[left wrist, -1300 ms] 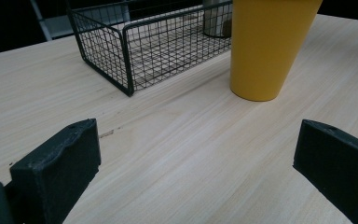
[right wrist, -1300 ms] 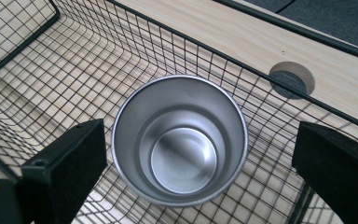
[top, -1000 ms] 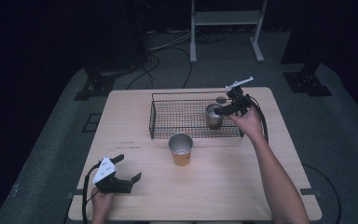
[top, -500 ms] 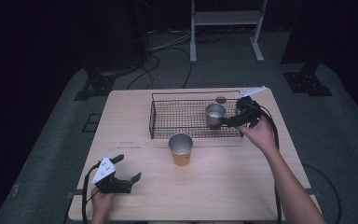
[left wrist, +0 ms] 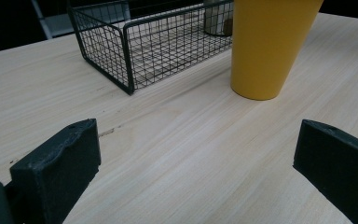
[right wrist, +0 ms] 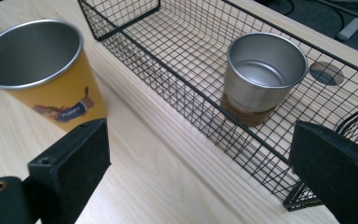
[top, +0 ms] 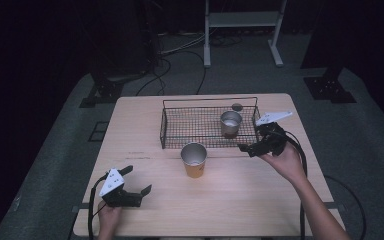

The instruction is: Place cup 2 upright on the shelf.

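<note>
Having set the steel cup (top: 230, 123) in the wire basket (top: 180, 125), the right hand-held gripper (top: 250, 148), jaws just narrowing and holding nothing, faces the yellow cup (top: 194, 159), likely next.

Room dark, walls black. Grey carpet floor (top: 370, 150) under light wood table (top: 145, 125). White metal stand (top: 242, 20) at back, two legs on floor. Black cables (top: 180, 47) lie on floor beside it. Dark stand foot (top: 105, 92) at back left, another dark foot (top: 330, 87) at back right. Small square mark (top: 98, 131) on floor left of table. Light dim, brightest on table.
</note>
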The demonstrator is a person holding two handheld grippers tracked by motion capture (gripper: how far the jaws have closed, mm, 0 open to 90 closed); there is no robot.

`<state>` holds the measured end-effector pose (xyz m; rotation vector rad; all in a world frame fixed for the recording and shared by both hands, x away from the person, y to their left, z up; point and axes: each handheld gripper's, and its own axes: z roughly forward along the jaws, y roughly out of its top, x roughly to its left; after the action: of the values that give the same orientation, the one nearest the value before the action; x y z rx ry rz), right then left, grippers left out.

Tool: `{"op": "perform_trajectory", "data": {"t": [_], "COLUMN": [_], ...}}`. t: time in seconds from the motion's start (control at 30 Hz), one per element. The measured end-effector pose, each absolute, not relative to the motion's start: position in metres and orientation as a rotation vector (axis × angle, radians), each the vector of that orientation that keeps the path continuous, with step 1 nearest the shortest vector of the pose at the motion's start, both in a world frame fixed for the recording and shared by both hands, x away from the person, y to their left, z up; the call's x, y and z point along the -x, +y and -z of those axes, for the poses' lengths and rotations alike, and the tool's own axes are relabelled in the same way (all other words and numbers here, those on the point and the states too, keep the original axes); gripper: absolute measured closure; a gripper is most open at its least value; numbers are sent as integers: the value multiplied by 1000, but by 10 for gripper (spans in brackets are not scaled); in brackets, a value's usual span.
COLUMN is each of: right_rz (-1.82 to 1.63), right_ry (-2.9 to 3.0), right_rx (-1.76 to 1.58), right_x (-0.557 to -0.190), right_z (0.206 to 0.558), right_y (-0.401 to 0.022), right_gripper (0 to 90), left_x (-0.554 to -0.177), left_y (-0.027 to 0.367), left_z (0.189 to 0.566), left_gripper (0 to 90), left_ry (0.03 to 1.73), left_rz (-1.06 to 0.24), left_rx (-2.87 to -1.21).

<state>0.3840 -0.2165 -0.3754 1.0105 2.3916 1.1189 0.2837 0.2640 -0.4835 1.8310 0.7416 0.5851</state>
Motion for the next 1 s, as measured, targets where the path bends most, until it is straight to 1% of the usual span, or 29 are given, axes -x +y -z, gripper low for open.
{"op": "perform_trajectory", "data": {"t": [0.47, 0.57, 0.7, 1.0], "right_rz": [-1173, -1190, -1189, -1188], "right_ry": [2420, 2432, 2448, 2492], "right_rx": [-953, -944, -919, -853], "right_x": [-361, -358, -348, -335], "right_z": [382, 384, 392, 395], "right_y": [-212, -210, -204, -189], "right_gripper": [47, 59, 59, 59], "left_x": [-284, -284, -284, -284], "left_y": [264, 264, 265, 265], "left_z": [484, 484, 483, 483], "left_gripper": [0, 0, 0, 0], "left_ry": [749, 750, 751, 750], "left_rz": [-579, -579, -578, -579], "left_rx": [-1825, -1827, -1833, -1830]}}
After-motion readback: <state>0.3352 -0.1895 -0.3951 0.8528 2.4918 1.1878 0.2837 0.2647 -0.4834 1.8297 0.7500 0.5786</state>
